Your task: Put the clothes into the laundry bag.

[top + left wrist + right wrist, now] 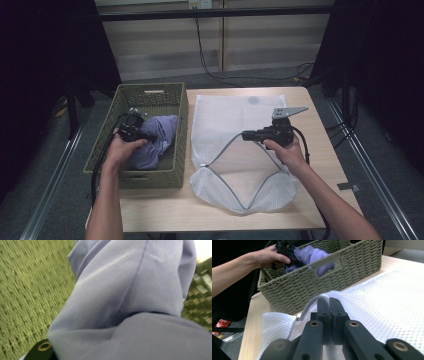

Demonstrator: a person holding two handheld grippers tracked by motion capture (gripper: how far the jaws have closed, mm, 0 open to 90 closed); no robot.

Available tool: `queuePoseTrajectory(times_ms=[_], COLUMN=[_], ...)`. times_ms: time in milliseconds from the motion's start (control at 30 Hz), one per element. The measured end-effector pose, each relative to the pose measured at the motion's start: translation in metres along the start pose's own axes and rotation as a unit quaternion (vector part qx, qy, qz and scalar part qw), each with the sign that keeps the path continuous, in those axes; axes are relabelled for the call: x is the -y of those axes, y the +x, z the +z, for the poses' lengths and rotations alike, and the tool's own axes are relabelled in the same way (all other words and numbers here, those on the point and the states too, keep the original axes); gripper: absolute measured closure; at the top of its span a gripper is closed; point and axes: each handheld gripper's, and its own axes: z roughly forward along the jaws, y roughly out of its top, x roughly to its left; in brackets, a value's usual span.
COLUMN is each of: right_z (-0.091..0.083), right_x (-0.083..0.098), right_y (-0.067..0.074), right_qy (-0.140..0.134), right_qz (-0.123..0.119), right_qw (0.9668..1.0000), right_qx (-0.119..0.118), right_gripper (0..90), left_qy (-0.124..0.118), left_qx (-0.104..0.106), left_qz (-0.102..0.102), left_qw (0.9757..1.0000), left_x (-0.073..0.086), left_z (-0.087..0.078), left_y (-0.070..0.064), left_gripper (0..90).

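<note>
Lifting cloth (156,140) from basket (150,95) | your left gripper (134,131) was clamped on it | right gripper (329,302) pinched bag (240,125) rim, holding it open | next, I judge: carry cloth into the mouth.

My arms are bare, no sleeves. Both grippers are black: left gripper (131,127) trails a black cable, right gripper (250,135) carries a grey three-cornered plate. Its fingers (323,308) are matte black with brass-ringed pivot screws.
</note>
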Motion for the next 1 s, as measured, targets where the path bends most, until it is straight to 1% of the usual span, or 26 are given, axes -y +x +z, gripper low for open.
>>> queuePoseTrajectory(times_ms=[33,67,100,133,167,200,233,267,300,333,367,467,500,533,600,633,667,733,800,833,867,900,933,967,1000], right_z=[0.0,0.0,-0.001,-0.001,-0.001,-0.001,-0.001,-0.001,-0.001,-0.001,-0.001,-0.001,-0.001,-0.001,-0.001,-0.001,-0.001,-0.002,-0.002,-0.003,-0.003,-0.003,-0.003,-0.003,-0.003], right_x=[0.0,0.0,0.0,0.0,-0.001,-0.001,-0.001,0.0,0.0,0.0,0.0,0.0,-0.001,-0.001,0.0,-0.001,-0.001,-0.001,-0.002,-0.002,-0.002,-0.002,-0.002,-0.001,-0.001], right_y=[0.0,0.0,0.0,0.0,0.0,0.0,0.0,0.0,0.001,0.001,0.001,0.001,0.001,0.001,0.001,0.001,0.001,0.002,0.003,0.004,0.004,0.004,0.004,0.004,0.004], right_qy=[0.0,-0.001,-0.001,-0.002,-0.002,-0.002,-0.002,-0.002,-0.002,-0.002,-0.002,-0.003,-0.003,-0.003,-0.002,-0.002,-0.002,-0.004,-0.005,-0.006,-0.006,-0.007,-0.007,-0.007,-0.007], right_qz=[0.0,0.0,-0.001,-0.001,-0.001,-0.001,-0.002,-0.001,0.0,0.0,-0.001,-0.001,-0.002,-0.002,-0.001,-0.001,-0.001,-0.003,-0.004,-0.005,-0.005,-0.004,-0.003,-0.003,-0.003], right_qw=[1.0,1.0,1.0,1.0,1.0,1.0,1.0,1.0,1.0,1.0,1.0,1.0,1.0,1.0,1.0,1.0,1.0,1.0,1.0,1.0,1.0,1.0,1.0,1.0,1.0], right_qx=[0.0,0.0,0.001,0.001,0.001,0.001,0.001,0.001,0.001,0.001,0.001,0.001,0.001,0.001,0.001,0.001,0.001,0.002,0.001,0.001,0.001,0.001,0.0,0.0,0.0], right_gripper=[88.7,88.7,88.7,88.7,88.7,88.7,88.7,88.7,88.7,88.7,88.7,88.7,88.7,88.7,88.7,88.7,88.7,88.7,88.7,88.7,88.7,88.7,88.7,88.7,88.7], left_qy=[-0.01,-0.022,-0.048,-0.048,-0.073,-0.073,-0.076,-0.084,-0.103,-0.103,-0.12,-0.125,-0.119,-0.119,-0.128,-0.132,-0.132,-0.14,-0.146,-0.157,-0.157,-0.163,-0.169,-0.179,-0.179], left_qx=[-0.002,0.003,0.008,0.008,0.01,0.01,0.008,0.002,0.002,0.002,0.01,0.009,0.0,0.0,0.003,0.001,0.001,0.002,-0.004,-0.002,-0.002,0.001,-0.002,-0.004,-0.004], left_qz=[0.0,-0.001,-0.005,-0.005,-0.012,-0.012,-0.001,-0.001,-0.003,-0.003,-0.004,-0.003,0.0,0.0,-0.004,-0.005,-0.005,-0.007,-0.008,-0.012,-0.012,-0.012,-0.013,-0.009,-0.009], left_qw=[0.9999,0.9998,0.9988,0.9988,0.9972,0.9972,0.9971,0.9965,0.9947,0.9947,0.9927,0.9922,0.9928,0.9928,0.9917,0.9912,0.9912,0.9901,0.9892,0.9875,0.9875,0.9865,0.9855,0.9838,0.9838], left_x=[0.0,0.001,0.002,0.002,0.003,0.003,0.004,0.004,0.006,0.006,0.009,0.011,0.012,0.012,0.015,0.017,0.017,0.019,0.019,0.019,0.019,0.019,0.018,0.016,0.016], left_z=[-0.003,-0.006,-0.013,-0.013,-0.019,-0.019,-0.023,-0.026,-0.03,-0.03,-0.034,-0.037,-0.039,-0.039,-0.041,-0.041,-0.041,-0.044,-0.047,-0.051,-0.051,-0.054,-0.056,-0.062,-0.062], left_y=[0.0,0.0,-0.001,-0.001,-0.003,-0.003,-0.003,-0.004,-0.006,-0.006,-0.006,-0.007,-0.006,-0.006,-0.006,-0.005,-0.005,-0.003,-0.002,-0.001,-0.001,-0.002,-0.002,-0.004,-0.004], left_gripper=[69.9,69.9,69.9,69.9,69.9,69.9,69.9,69.8,69.8,69.8,69.8,69.7,69.6,69.6,69.5,69.5,69.4,69.2,69.2,69.2,69.2,69.3,69.3,69.3,69.2])
